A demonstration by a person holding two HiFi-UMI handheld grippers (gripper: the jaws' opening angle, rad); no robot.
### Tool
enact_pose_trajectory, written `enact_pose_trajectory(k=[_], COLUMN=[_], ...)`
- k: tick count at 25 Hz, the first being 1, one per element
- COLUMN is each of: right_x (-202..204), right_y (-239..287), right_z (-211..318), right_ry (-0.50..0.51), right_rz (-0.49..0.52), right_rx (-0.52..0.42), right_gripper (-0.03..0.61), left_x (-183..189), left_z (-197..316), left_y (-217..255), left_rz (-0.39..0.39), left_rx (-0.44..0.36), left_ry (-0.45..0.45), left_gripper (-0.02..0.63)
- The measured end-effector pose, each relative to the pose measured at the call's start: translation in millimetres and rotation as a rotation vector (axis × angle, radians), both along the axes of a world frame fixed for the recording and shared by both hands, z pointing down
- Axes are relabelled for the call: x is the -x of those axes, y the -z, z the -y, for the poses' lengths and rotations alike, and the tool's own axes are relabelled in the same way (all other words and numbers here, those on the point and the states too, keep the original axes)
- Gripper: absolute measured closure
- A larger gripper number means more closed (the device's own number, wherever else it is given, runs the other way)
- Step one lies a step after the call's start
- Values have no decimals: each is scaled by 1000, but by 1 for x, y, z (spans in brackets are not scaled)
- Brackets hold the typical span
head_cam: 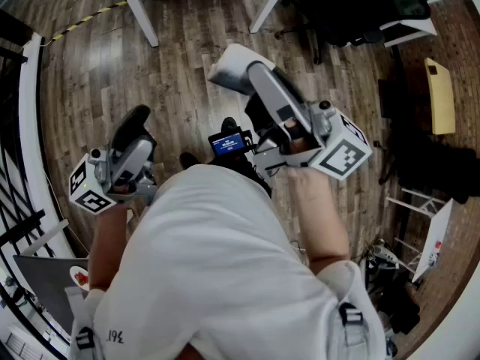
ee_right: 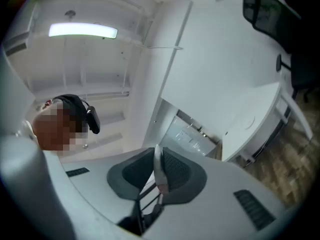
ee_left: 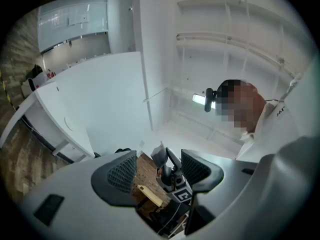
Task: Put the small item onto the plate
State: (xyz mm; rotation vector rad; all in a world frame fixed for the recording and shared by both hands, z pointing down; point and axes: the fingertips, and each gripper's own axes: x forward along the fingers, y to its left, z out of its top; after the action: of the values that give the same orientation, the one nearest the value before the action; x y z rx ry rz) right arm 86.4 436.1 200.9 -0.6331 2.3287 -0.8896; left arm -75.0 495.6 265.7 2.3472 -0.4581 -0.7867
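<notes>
My right gripper [head_cam: 247,73] is raised over the wooden floor and shut on a thin white flat piece [head_cam: 225,67]. In the right gripper view that piece [ee_right: 157,161] shows edge-on, pinched between the two dark pads [ee_right: 177,173]. Whether it is a plate or the small item I cannot tell. My left gripper [head_cam: 133,122] is held up at the left, open, with nothing between its ribbed pads [ee_left: 120,176]. Through the left gripper's gap I see the right gripper [ee_left: 172,176] with the pale piece [ee_left: 159,155] in it. Both gripper views look up at white walls and ceiling.
White table legs [head_cam: 142,13] stand at the top, with a black office chair [head_cam: 352,6] at the upper right. A tan board [head_cam: 439,96] leans at the right. At the lower left, a white thing with red marks [head_cam: 79,277] lies by a grey surface [head_cam: 45,276].
</notes>
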Motion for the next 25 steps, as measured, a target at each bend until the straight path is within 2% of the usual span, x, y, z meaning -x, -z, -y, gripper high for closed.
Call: enact_pose_trajectory(k=[4, 7, 10, 15, 18, 21, 25], right_x=[-46, -67, -73, -64, -59, -54, -46], right_y=[13, 12, 7, -1, -5, -8, -12], right_z=[26, 34, 36, 41, 43, 44, 42], right_ry=[-181, -271, -301, -289, -277, -268, -262], right_rz=[-191, -291, -339, -357, -369, -375, -381], right_rx=[-93, -102, -96, -84, -77, -73, -72], right_gripper=[523, 523, 523, 523, 523, 523, 523], left_x=[15, 20, 22, 21, 25, 29, 31], left_z=[3, 5, 7, 13, 15, 17, 17], left_y=[-16, -19, -15, -10, -7, -6, -9], left_rz=[41, 69, 106, 185, 201, 203, 208], left_rx=[16, 18, -14, -85, -115, -124, -117], left_ry=[54, 75, 90, 118, 129, 140, 122], left_gripper=[330, 330, 330, 337, 458, 609, 609])
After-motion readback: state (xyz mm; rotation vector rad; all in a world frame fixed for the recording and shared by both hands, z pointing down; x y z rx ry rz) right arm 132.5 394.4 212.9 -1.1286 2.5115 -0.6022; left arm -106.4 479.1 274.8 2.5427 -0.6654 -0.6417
